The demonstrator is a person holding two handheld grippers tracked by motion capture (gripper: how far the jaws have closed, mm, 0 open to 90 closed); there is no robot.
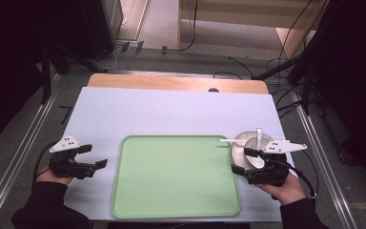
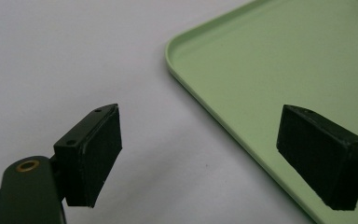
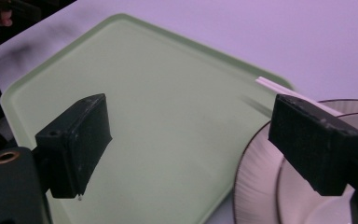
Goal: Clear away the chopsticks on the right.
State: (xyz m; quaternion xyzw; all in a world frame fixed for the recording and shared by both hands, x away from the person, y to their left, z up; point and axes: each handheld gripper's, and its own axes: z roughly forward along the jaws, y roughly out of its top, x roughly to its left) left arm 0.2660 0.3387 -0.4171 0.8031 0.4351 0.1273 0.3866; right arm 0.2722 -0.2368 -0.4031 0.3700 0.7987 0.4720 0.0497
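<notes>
- Fingers of the left gripper (image 1: 91, 156) spread wide, nothing between them; gripper held over the bare white bench (image 1: 171, 114) near its left edge, just off the left rim of the tray.
- Left gripper view: one black finger pad (image 2: 93, 156) over white bench surface, the other pad over the tray's rim; the tray's rounded corner shows between and beyond them.
- Fingers of the right gripper (image 1: 244, 160) also spread apart, holding nothing; they sit at the near-left rim of the dish, by the right edge of the bench.
- Flat pale-green rectangular plastic tray (image 1: 176, 176) lies in the middle of the bench toward the near edge, with nothing on it.
- Shallow round white dish with a dark rim line (image 1: 248, 150) rests just beside the tray's far-right corner; right gripper view shows a second inner ring (image 3: 289, 186).
- Thin white stick-like utensil (image 1: 231, 140) lies across the dish's far rim, one end reaching over the tray's corner. A short white upright piece (image 1: 259, 136) stands at the dish; what it is cannot be told.
- Person's hands in dark sleeves (image 1: 47, 205) enter from the near edge.
</notes>
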